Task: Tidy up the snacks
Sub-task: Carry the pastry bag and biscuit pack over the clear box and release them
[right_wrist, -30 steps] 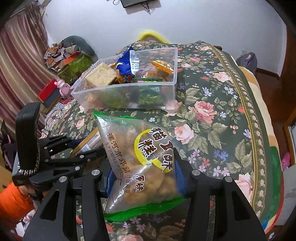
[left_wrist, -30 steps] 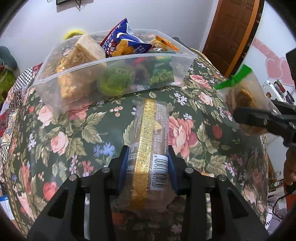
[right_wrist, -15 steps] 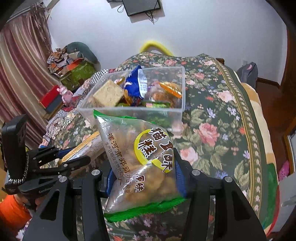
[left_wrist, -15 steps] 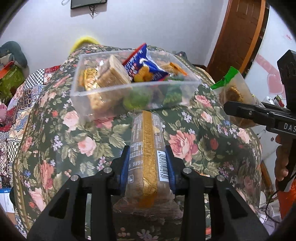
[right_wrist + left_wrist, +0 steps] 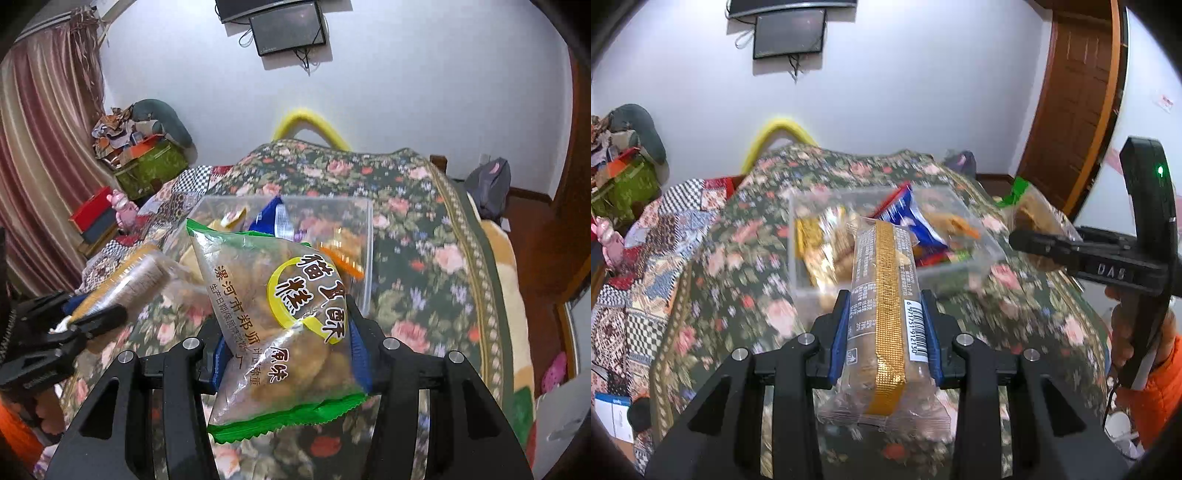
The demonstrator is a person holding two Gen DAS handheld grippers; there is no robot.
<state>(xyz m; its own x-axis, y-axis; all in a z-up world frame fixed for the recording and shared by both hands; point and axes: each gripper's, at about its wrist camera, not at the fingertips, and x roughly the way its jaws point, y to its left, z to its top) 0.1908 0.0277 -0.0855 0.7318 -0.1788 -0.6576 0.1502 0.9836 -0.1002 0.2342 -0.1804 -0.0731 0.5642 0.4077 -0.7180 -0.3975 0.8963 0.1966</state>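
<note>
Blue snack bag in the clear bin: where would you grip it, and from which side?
Grip the blue snack bag at its upper crimped end, coming from above. It stands tilted in the clear bin, top edge above the rim, packed among other snacks, so a side approach looks blocked by the walls. Both grippers already hold packets.

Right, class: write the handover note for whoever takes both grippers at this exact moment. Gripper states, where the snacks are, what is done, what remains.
Left gripper: shut on the gold-striped biscuit pack, lifted over the floral bedspread.
Right gripper: shut on the green-edged fried snack bag, also lifted.
Clear plastic bin: on the bedspread ahead, already holding several snacks, including a blue packet.
Left: drop both packs into the bin.
</note>
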